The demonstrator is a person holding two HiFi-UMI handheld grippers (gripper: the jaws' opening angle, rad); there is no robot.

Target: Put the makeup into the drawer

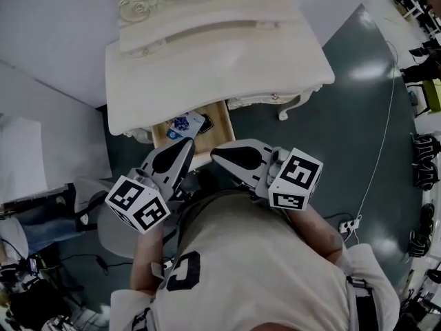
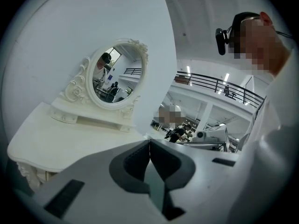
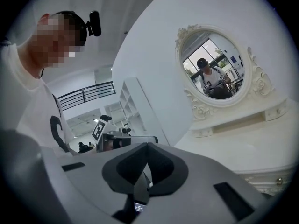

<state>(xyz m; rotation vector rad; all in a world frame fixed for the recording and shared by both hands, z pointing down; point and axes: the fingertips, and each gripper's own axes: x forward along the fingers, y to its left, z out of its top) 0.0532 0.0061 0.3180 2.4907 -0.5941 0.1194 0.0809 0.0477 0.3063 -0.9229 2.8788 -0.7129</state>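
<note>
The left tongs (image 1: 186, 143) and right tongs (image 1: 215, 153) are both clenched on nothing, side by side near the bench's (image 1: 207, 67) open drawer (image 1: 224, 125), where makeup (image 1: 185, 124) lies.

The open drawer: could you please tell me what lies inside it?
A blue-and-white packet and a dark item lie in the drawer; its back is hidden under the tabletop.

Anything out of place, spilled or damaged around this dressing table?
Nothing spilled or damaged. Only the drawer under the dressing table stands open, with a blue-and-white packet and a dark item lying inside.
</note>
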